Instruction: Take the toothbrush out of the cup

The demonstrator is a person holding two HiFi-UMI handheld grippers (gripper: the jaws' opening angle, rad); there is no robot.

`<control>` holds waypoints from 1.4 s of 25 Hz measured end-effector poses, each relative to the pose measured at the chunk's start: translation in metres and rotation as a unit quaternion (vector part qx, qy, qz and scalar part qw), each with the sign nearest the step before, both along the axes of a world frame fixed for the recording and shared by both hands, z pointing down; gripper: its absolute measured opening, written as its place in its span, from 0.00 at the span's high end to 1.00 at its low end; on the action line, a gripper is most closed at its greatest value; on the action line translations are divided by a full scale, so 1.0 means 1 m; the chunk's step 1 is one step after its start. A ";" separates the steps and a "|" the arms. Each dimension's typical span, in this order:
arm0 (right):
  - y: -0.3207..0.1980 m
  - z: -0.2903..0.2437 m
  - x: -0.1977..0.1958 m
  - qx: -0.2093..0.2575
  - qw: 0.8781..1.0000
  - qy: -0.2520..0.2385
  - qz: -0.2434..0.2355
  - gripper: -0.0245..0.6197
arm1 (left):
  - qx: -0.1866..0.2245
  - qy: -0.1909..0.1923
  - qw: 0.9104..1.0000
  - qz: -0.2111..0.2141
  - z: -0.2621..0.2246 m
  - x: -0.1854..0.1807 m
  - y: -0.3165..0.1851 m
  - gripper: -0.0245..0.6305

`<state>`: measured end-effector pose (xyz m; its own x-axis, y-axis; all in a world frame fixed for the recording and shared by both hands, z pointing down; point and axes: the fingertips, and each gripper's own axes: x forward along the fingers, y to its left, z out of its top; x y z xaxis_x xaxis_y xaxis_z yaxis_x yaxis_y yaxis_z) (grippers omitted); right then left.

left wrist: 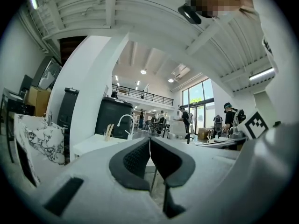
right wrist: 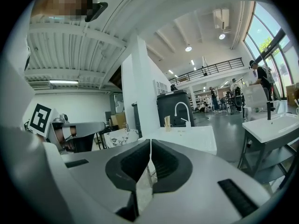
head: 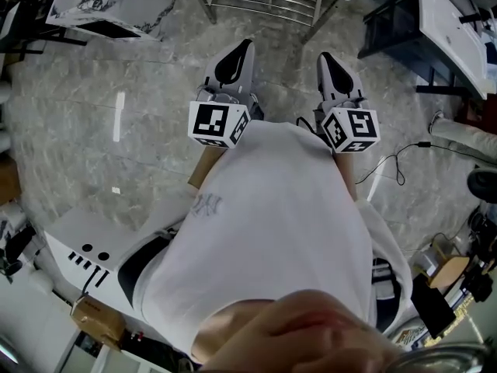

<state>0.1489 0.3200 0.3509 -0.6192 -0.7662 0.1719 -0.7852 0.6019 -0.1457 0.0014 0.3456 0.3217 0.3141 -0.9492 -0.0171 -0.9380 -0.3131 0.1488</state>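
Held side by side at the waist and pointing level ahead, the left gripper (head: 246, 45) and right gripper (head: 325, 56) each have jaws pressed together on nothing. Well ahead, what looks like the toothbrush (right wrist: 167, 120) stands upright beside the tap (right wrist: 181, 108) on the counter (right wrist: 196, 138).

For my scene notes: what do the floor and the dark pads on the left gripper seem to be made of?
The floor looks like polished grey stone or stone-look tile: cloudy veining, and a bright streak of light reflects on it. The pads on the left gripper look like matte black rubber or soft plastic, with a fine ribbed texture; which one stays open.
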 end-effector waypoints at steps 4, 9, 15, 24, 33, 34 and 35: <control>-0.026 -0.002 -0.022 0.001 1.000 -0.003 0.009 0.94 | 0.000 0.002 1.000 0.000 -0.002 -0.028 -0.026 0.94; -0.051 0.005 -0.043 -0.003 1.000 -0.001 0.022 0.94 | -0.007 -0.002 1.000 0.001 0.007 -0.057 -0.051 0.94; -0.066 0.015 -0.058 -0.015 1.000 0.005 0.027 0.94 | -0.024 0.001 1.000 0.001 0.020 -0.076 -0.065 0.94; -0.092 0.028 -0.070 -0.039 0.999 0.010 0.017 0.94 | -0.041 0.008 0.999 -0.004 0.033 -0.085 -0.088 0.94; -0.158 0.032 -0.075 -0.046 0.999 0.005 -0.014 0.94 | -0.045 0.002 0.999 -0.030 0.033 -0.085 -0.149 0.94; -0.169 0.031 -0.077 -0.044 0.999 0.004 -0.018 0.94 | -0.044 0.001 0.998 -0.034 0.031 -0.086 -0.159 0.94; -0.180 0.029 -0.078 -0.042 0.999 0.002 -0.023 0.94 | -0.042 0.000 0.998 -0.038 0.030 -0.087 -0.169 0.94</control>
